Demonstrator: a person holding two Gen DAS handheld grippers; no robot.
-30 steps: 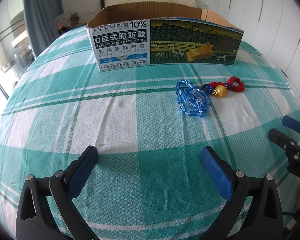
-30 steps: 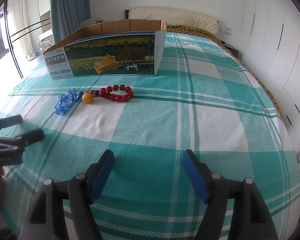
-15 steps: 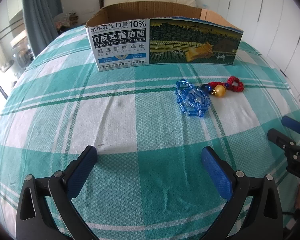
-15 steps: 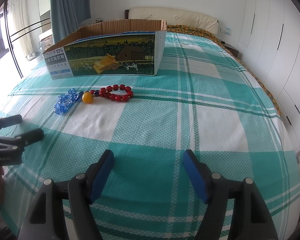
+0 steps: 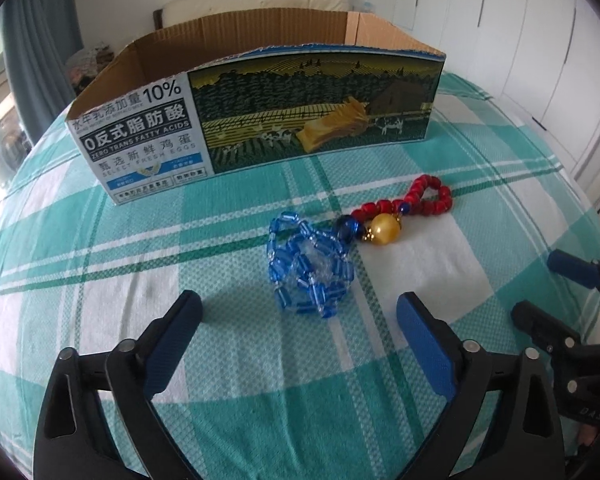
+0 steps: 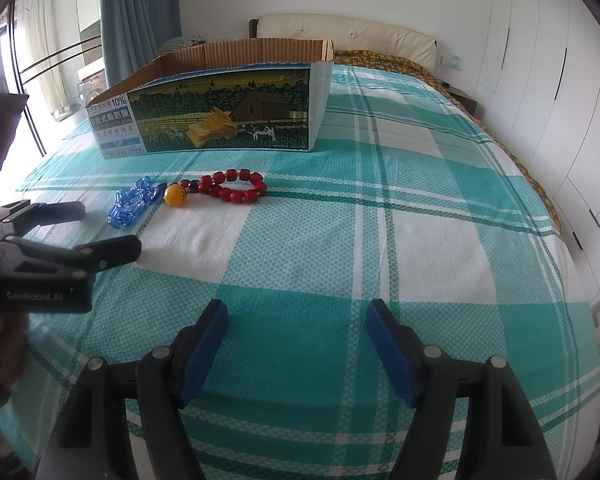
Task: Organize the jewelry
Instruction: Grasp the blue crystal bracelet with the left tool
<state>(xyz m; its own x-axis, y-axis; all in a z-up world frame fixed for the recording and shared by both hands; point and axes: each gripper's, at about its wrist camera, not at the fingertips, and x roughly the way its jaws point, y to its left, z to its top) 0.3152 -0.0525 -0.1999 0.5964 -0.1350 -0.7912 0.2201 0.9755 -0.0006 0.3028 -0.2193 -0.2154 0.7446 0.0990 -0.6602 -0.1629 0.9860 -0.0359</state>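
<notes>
On the left, the open cardboard box [image 5: 260,120] stands on the bed [image 5: 140,240], which has a green and white checked cover. In front of the box lies the blue bead bracelet [image 5: 310,268], bunched in a small heap. The left tongs [image 5: 298,316] hover just before this heap; their jaws are closing but stand wide, and the blue pads do not touch the beads. The heap lies a little beyond the tips, about in line with the gap. Just to the right of the blue bracelet, and touching it, lies the red bead bracelet [image 5: 424,200] with its big yellow bead [image 5: 385,227]. Further right, the right tongs [image 6: 296,328] hang over the bare cover with jaws apart and nothing between them, well apart from both bracelets.
</notes>
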